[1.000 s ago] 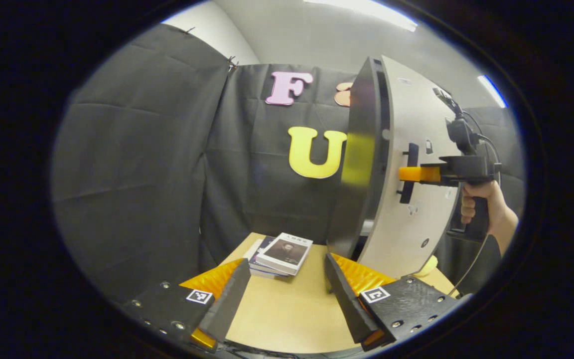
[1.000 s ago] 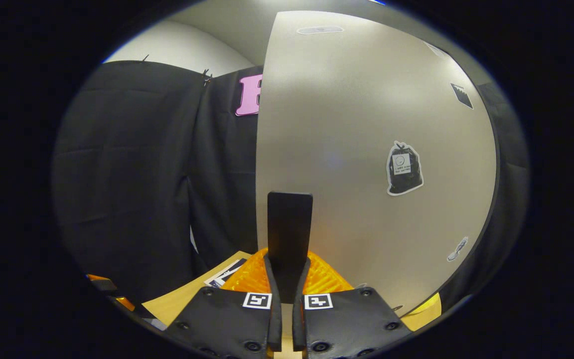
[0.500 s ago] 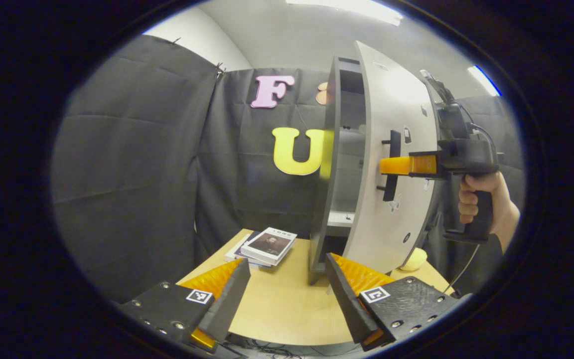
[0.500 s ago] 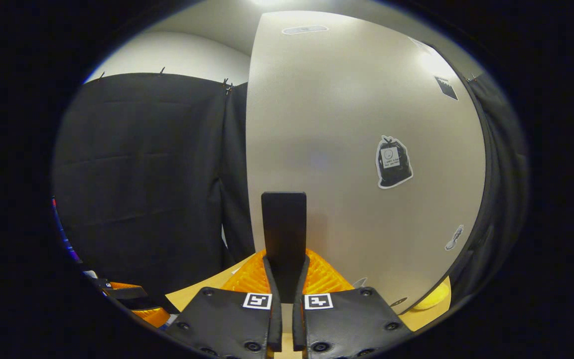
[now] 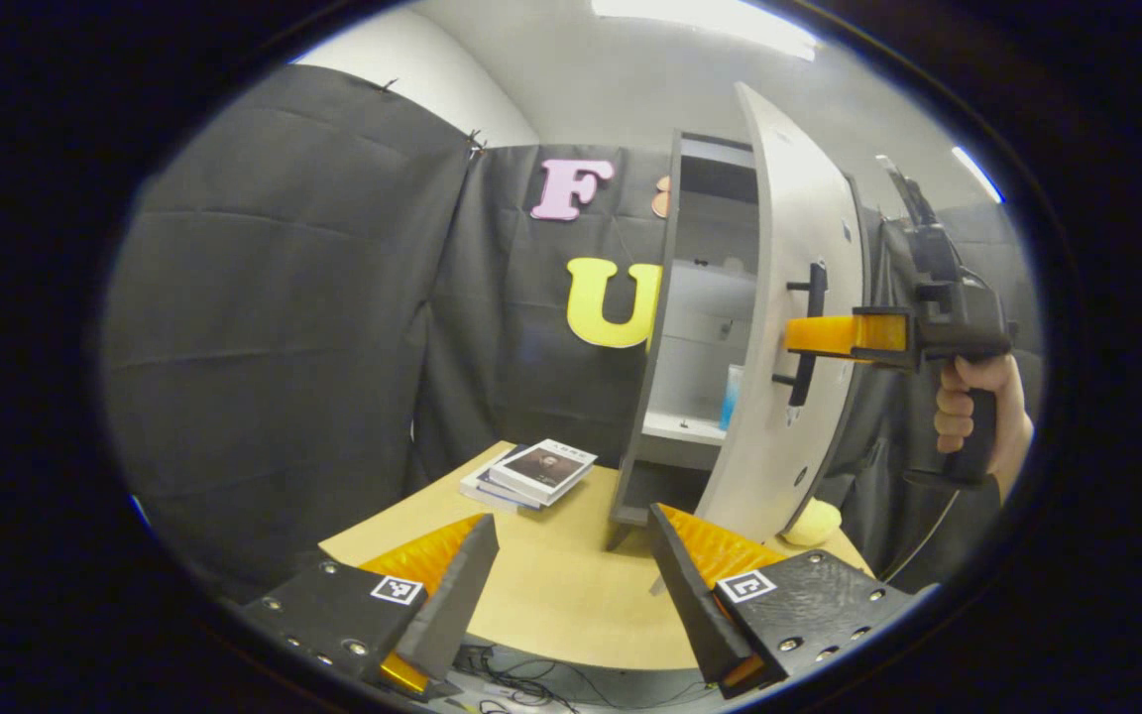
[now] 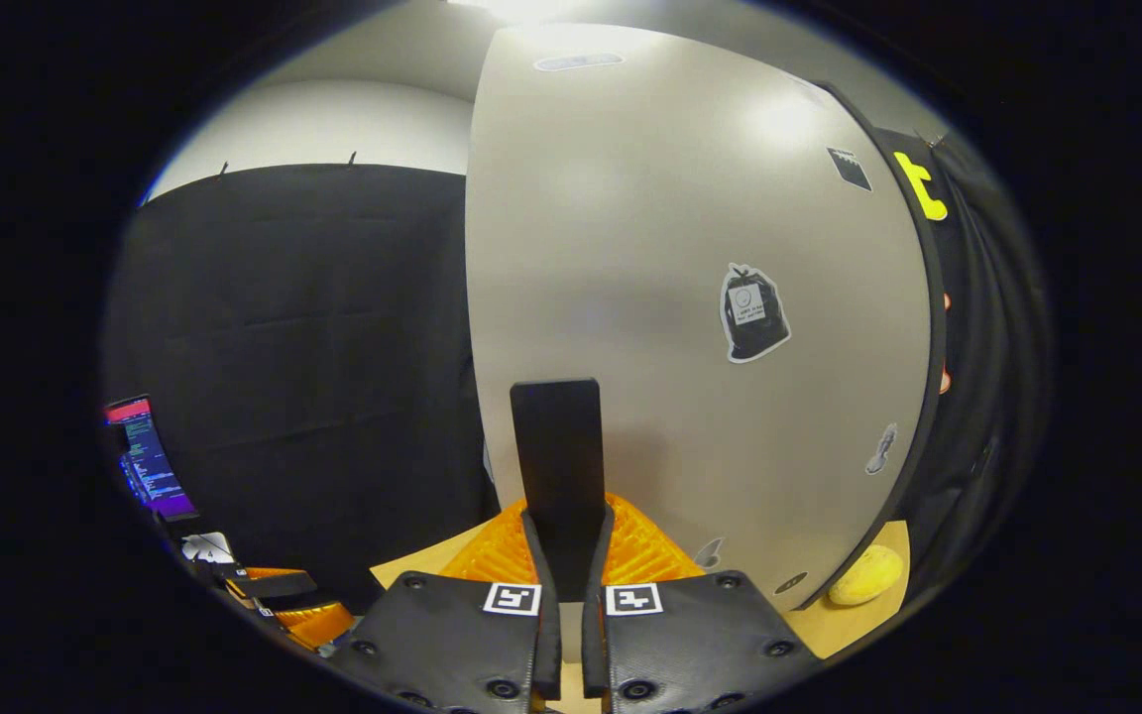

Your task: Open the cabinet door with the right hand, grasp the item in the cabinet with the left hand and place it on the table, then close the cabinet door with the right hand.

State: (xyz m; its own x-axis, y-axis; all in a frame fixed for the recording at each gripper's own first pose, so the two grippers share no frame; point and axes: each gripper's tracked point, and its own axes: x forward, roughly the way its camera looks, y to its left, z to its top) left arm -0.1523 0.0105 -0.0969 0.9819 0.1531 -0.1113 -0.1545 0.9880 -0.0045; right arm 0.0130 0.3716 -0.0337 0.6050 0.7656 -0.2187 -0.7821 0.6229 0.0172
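The right gripper (image 6: 561, 555) is clenched on the cabinet's handle (image 6: 558, 466), both fingers pressing its dark upright bar from either side, which gives the person (image 5: 968, 407) a firm hold for swinging the door (image 6: 690, 317) about its hinge. In the left gripper view the same tool reaches the handle (image 5: 807, 332) from the door's outer face, and the door stands partly open, leaving a gap onto the cabinet (image 5: 675, 327) shelves. On the middle shelf, just inside the door's edge, a small blue item (image 5: 733, 397) stands upright; it is probably the thing to be taken out, though too little of it shows to say what it is. The left gripper (image 5: 571, 580) hangs released, its fingers spread wide, in front of the cabinet over the table (image 5: 551, 605), likely waiting there so that it stays out of the door's swing until the opening is wide enough to reach through. A stack of books (image 5: 531, 471) lies on the table to the left of the cabinet, and a yellow ball (image 6: 865, 575) rests on the table just beside the cabinet's base, under the door's hinge side. The opening step seems underway rather than finished.
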